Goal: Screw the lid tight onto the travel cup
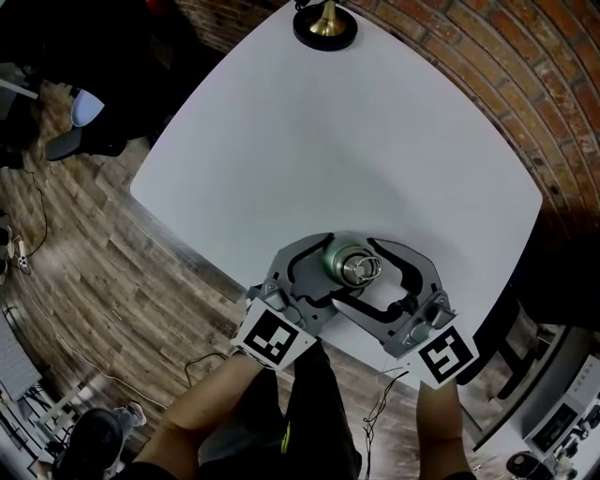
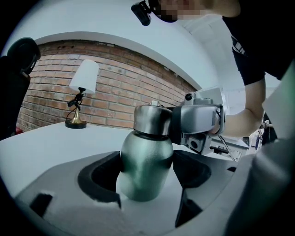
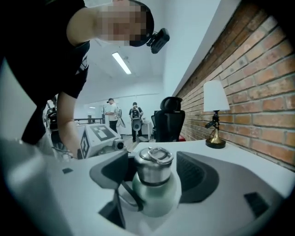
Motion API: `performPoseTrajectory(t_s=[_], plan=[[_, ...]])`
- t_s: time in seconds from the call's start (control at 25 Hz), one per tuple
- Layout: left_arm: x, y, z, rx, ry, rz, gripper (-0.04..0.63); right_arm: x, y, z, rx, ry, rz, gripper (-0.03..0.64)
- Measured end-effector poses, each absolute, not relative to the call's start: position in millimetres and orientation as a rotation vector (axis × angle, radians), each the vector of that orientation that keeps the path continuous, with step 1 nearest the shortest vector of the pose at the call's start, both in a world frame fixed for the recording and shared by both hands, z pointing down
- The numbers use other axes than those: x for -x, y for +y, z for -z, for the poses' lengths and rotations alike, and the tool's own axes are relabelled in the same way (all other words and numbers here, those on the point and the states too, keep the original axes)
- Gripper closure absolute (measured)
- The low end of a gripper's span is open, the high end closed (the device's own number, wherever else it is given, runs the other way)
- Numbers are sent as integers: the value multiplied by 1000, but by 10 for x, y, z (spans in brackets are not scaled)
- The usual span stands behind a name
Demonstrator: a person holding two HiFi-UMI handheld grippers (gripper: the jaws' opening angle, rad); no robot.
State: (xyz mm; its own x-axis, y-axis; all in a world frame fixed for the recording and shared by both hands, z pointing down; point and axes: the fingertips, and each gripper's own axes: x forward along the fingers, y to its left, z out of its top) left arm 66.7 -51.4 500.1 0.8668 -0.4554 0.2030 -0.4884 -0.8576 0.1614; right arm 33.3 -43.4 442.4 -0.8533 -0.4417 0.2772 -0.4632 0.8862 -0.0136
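On table (image 1: 375, 141): travel cup (image 1: 345, 264) near edge, lamp (image 1: 324, 23) far edge

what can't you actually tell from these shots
Whether the lid is screwed fully down on the travel cup: the threads sit hidden under the lid in every view.
Lamp shade: cut off by the head view's top edge.
Background people: right gripper view, too small.
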Motion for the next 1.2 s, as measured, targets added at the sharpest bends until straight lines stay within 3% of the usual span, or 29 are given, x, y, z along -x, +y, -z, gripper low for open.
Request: performPoseTrajectory(t_s=[0.28,0.92,1.2], plan=[[-668,-517,-4990,-2840,-723,-231,249,-310,-506,-4474,-727,-2756,-135,347],[-683,-500,-4987,-2844,-751,-243,249,-420,-597,-4374,-1619,-2509,-114,347],[-671,-530,-4993,-2845,-758,-237,249,-422,-619,-4415,-1680,-2494,-138,347]])
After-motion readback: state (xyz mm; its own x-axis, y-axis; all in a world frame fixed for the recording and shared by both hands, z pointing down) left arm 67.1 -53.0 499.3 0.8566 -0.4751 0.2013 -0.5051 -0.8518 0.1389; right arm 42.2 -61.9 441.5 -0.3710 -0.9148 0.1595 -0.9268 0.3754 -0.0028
